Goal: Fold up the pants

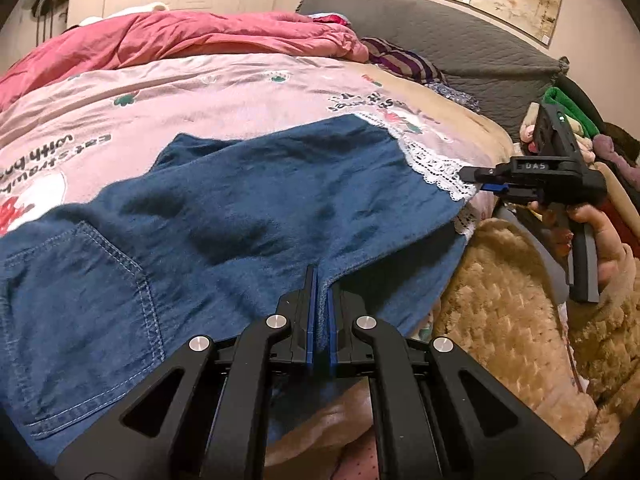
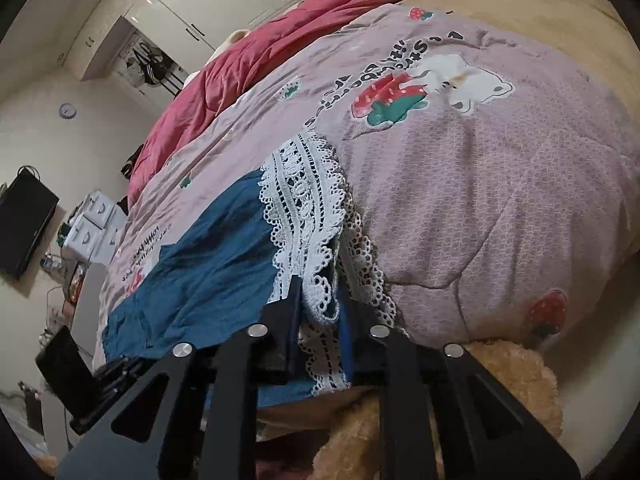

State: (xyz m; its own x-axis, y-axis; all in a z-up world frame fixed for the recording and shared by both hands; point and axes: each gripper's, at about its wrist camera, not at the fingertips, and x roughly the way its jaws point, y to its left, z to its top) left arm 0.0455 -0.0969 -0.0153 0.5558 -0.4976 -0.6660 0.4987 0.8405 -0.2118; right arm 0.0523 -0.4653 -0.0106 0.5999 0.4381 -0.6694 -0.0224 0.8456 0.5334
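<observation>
Bedroom, pink strawberry-print quilt point(image 1: 224, 92) over the bed, wardrobes behind. The pants point(image 1: 240, 200) — blue denim with a white lace hem point(image 2: 304, 216) — lie flat on the quilt, long axis running from the pocket end on your left to the lace hem on your right. Your left gripper point(image 1: 321, 292) is clamped shut on a pinch of denim at the near edge, mid-length. Your right gripper point(image 2: 320, 304) sits at the hem end, jaws slightly parted with lace between them; whether the pads are pressing on it you can't tell from here. The hem is the right hand's end — the fold likely runs hem toward pocket. Open quilt beyond the far edge; near edge hangs close to the bedside.
</observation>
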